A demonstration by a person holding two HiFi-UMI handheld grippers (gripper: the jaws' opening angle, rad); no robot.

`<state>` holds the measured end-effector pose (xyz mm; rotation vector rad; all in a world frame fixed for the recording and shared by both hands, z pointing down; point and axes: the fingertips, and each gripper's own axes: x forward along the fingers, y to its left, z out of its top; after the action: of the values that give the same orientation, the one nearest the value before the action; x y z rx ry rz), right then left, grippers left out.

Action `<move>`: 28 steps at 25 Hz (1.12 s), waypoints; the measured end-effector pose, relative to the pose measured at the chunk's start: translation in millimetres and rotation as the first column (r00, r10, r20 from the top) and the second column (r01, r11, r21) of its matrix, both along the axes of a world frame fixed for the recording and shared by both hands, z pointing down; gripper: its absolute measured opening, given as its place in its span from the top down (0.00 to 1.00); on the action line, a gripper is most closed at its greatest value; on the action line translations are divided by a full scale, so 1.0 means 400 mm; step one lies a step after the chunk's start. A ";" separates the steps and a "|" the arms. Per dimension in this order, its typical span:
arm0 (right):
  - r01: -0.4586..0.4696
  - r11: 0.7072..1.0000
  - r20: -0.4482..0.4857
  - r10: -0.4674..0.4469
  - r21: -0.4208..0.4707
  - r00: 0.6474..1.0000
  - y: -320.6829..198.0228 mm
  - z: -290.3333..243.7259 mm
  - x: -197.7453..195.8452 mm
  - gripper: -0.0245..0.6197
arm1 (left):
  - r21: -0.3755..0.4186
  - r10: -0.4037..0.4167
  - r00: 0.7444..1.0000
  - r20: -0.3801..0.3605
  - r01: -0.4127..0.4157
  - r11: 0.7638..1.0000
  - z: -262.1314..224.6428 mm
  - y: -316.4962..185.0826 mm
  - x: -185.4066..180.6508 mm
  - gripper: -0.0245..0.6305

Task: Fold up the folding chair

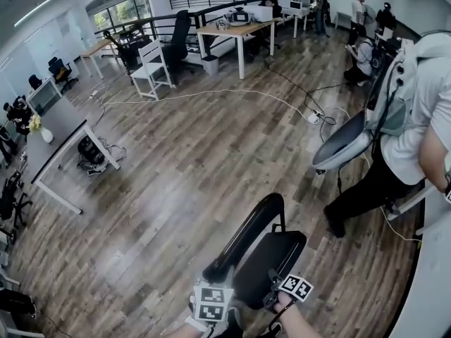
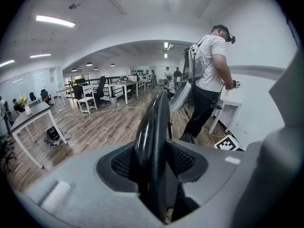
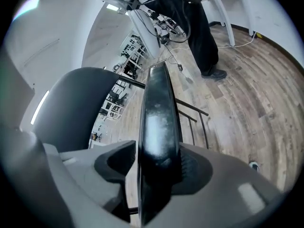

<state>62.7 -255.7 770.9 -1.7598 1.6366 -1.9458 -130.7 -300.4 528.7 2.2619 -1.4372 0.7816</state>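
Left tongs (image 2: 152, 171) closed on the curved rim of the glossy black plastic folding chair (image 1: 248, 236). Chair lies just ahead of and between both tongs, over the brown wood-plank floor (image 1: 176, 174). Right tongs (image 3: 156, 169) clamped on a second black chair edge.

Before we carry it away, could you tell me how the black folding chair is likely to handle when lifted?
The folding chair probably feels stiff and fairly light: hard panels, thin tube frame. Its glossy edge might slip in the left gripper.
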 end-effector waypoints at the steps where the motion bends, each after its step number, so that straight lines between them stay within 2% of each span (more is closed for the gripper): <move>1: 0.000 1.000 -0.008 0.000 -0.003 1.000 -0.006 -0.005 -0.009 0.61 | -0.002 0.003 1.000 -0.001 -0.003 1.000 -0.002 0.007 0.004 0.68; 11: 0.006 1.000 0.008 -0.006 0.023 1.000 -0.103 -0.063 -0.152 0.61 | 0.039 0.053 0.998 -0.038 -0.051 0.998 -0.050 0.031 0.019 0.71; 28: 0.007 1.000 -0.035 -0.007 0.000 0.999 -0.195 -0.078 -0.280 0.61 | 0.059 0.086 0.993 -0.082 -0.082 0.995 -0.069 0.022 -0.001 0.73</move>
<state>-49.5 -333.7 739.7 -1.8008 1.6559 -1.9281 -131.2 -291.4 500.9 2.3813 -1.3492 0.6694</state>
